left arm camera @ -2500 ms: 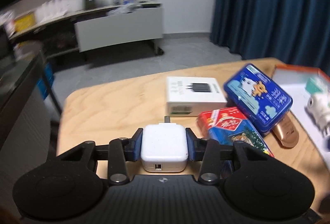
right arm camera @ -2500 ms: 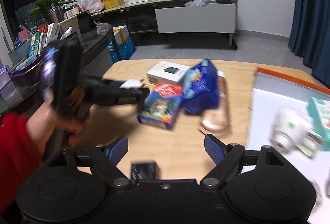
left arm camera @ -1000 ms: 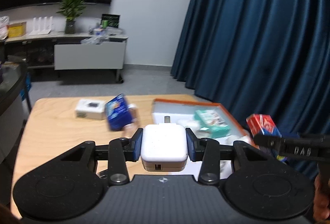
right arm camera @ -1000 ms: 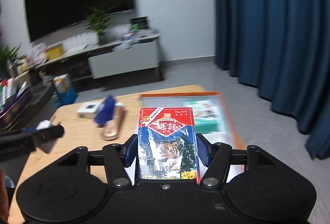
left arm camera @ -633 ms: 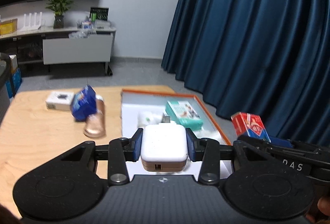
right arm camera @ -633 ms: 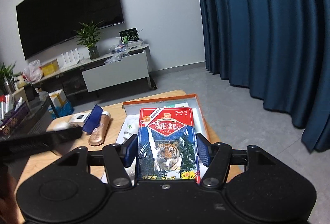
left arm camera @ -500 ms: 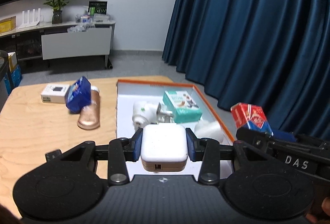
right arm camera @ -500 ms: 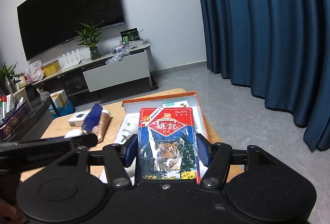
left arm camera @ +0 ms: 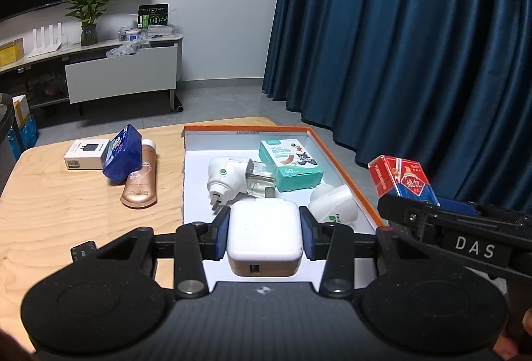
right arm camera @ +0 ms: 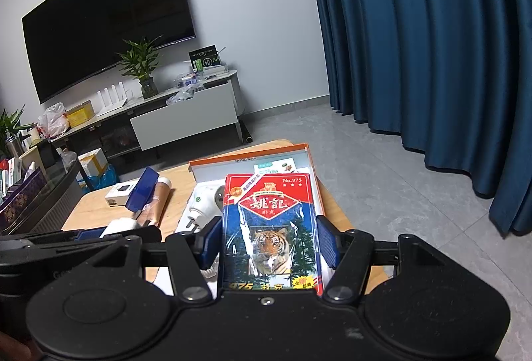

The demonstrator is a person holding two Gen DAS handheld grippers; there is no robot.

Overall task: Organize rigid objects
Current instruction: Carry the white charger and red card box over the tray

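My left gripper (left arm camera: 264,236) is shut on a white charger cube (left arm camera: 264,233) and holds it above the near end of the orange-rimmed white tray (left arm camera: 345,175). My right gripper (right arm camera: 269,244) is shut on a red and blue playing-card box with a tiger (right arm camera: 271,228), held above the tray's right side (right arm camera: 311,161). The card box also shows in the left wrist view (left arm camera: 402,181), at the right. In the tray lie a white plug-in device (left arm camera: 229,176), a teal box (left arm camera: 289,165) and a white round device (left arm camera: 332,203).
On the wooden table (left arm camera: 66,204) left of the tray lie a white charger box (left arm camera: 86,153), a blue tin (left arm camera: 121,153) and a copper tube (left arm camera: 141,183). Blue curtains (left arm camera: 415,45) hang at the right. A TV stand (left arm camera: 123,71) stands behind.
Both grippers have swung from the table's left side over the tray. The right gripper picked up the card box in the meantime. Lately the left gripper came lower and closer to the tray.
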